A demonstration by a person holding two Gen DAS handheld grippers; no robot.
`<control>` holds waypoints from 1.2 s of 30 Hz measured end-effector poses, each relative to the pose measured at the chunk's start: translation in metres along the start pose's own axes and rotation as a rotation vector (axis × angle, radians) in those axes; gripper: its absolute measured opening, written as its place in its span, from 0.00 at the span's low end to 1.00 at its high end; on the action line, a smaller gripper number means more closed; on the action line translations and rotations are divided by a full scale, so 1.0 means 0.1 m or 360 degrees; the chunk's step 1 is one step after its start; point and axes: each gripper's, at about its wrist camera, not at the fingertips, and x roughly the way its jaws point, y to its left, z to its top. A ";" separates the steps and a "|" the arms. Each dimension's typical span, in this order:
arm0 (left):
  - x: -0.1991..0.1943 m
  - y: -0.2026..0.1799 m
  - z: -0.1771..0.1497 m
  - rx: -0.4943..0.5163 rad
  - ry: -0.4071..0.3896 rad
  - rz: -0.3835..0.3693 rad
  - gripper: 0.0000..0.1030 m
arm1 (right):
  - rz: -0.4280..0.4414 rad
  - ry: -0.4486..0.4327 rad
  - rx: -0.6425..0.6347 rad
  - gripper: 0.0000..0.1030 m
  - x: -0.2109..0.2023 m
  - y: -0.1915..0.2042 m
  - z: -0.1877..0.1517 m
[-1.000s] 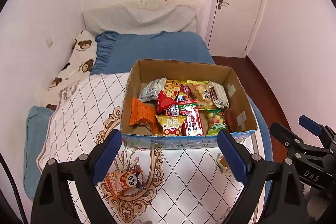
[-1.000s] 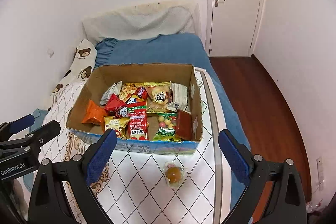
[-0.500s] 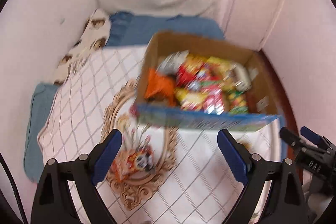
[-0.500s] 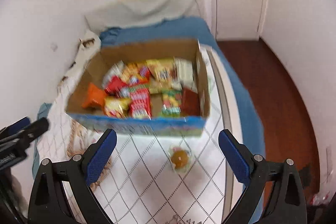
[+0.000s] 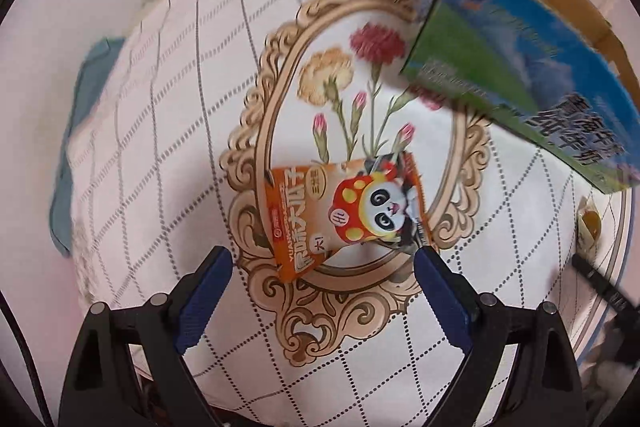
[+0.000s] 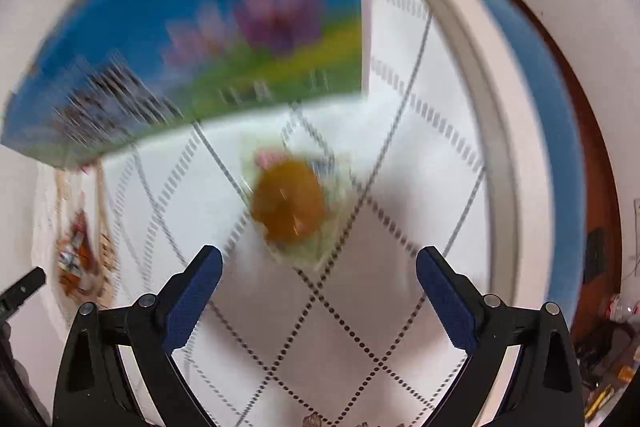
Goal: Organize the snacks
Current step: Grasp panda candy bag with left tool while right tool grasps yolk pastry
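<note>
An orange snack packet with a panda (image 5: 344, 211) lies flat on the patterned bed cover, just ahead of my left gripper (image 5: 322, 259), which stands open over it with nothing between its fingers. A clear-wrapped snack with an orange-brown centre (image 6: 290, 207) lies in front of my right gripper (image 6: 318, 259), also open and empty. The cardboard snack box (image 5: 520, 63) with its blue and green printed side sits beyond both; in the right wrist view the box (image 6: 200, 39) is blurred. Its contents are hidden from here.
The white quilted cover with a floral oval frame (image 5: 360, 107) spreads under everything. The bed's right edge (image 6: 500, 147) drops to a wooden floor (image 6: 600, 167). The wrapped snack (image 5: 590, 227) and the other gripper's tip (image 5: 600, 283) show at the right of the left wrist view.
Both grippers have dropped and tipped downward toward the bed. The box has slid to the top of each view, and each loose snack now sits large just ahead of the fingers.
</note>
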 end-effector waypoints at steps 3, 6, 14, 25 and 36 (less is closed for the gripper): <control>0.12 0.01 0.04 -0.0038 0.0056 -0.0045 0.90 | -0.0043 -0.0013 -0.0055 1.00 0.14 0.05 -0.07; 0.22 0.04 0.12 -0.0086 0.0124 -0.0105 0.90 | -0.0047 -0.0007 -0.0021 1.00 0.22 0.04 -0.08; 0.37 -0.08 0.38 0.0017 0.0200 -0.0132 0.90 | 0.0034 0.0029 -0.0092 0.80 0.03 -0.05 -0.06; 0.72 -0.08 0.45 -0.0007 0.0324 -0.0193 0.90 | 0.0177 -0.0167 0.0080 0.71 -0.29 -0.03 0.34; 0.61 -0.19 -0.02 0.0077 0.0394 -0.0423 0.76 | 0.0152 -0.0091 -0.0030 0.46 -0.13 0.15 0.19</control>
